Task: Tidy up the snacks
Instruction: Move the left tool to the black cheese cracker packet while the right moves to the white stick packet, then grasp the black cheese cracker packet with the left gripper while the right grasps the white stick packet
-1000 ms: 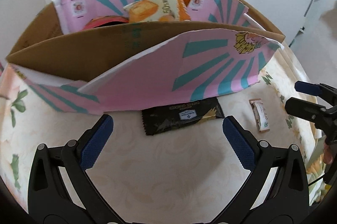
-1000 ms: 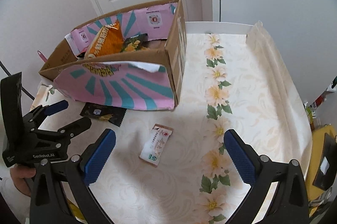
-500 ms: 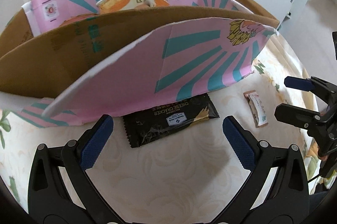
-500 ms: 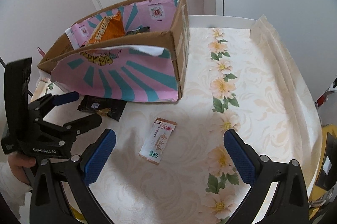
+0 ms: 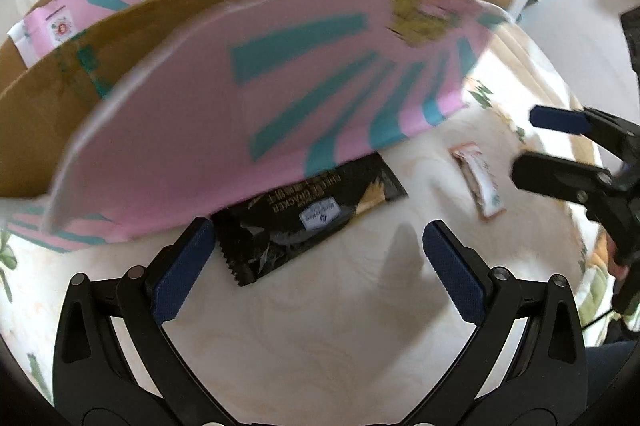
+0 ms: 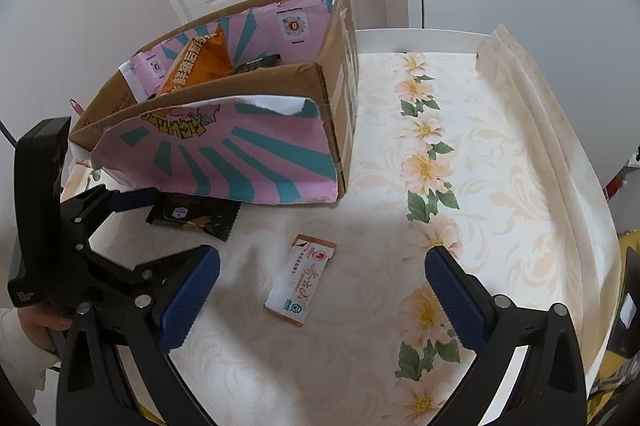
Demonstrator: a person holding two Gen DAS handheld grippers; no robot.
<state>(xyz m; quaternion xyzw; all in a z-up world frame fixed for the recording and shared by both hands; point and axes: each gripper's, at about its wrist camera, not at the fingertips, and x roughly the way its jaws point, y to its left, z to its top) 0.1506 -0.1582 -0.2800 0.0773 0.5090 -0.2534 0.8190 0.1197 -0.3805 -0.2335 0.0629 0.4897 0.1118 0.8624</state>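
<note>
Jaws, left gripper [image 5: 316, 250]: spread wide, nothing between them, straddling the near end of the black cracker packet and close above the desk.
Jaws, right gripper [image 6: 322, 282]: spread wide and empty, hovering over the white sachet, not touching it.
Black cracker packet [image 5: 308, 216]: lies flat on the desk, its far part tucked under the hanging pink flap; only the near serrated end and the middle show.
Packet, handling (judged): light, thin film wrapper, probably slick, with brittle crackers inside; a gentle pinch should do.
Packet, hold point (judged): the exposed crimped end nearest the left gripper, since the flat body offers no edge to close on and the flap crowds the far side.
White sachet [image 6: 301, 280]: flat on the desk, well clear of the box, long axis running roughly away from the right gripper.
Sachet, handling (judged): very light and limp; a grip across its narrow width or on a sealed end would suit, as it may slide on the cloth.
Desk [image 6: 500, 185]: covered with a cream floral cloth, soft under a pressing jaw.
Pink flap [image 5: 280, 97]: droops from the box front, blurred in the left view; risk of snagging it.
Cardboard box [image 6: 340, 97]: open-topped, already holding an orange snack bag [image 6: 204, 63] and a dark packet behind it.
</note>
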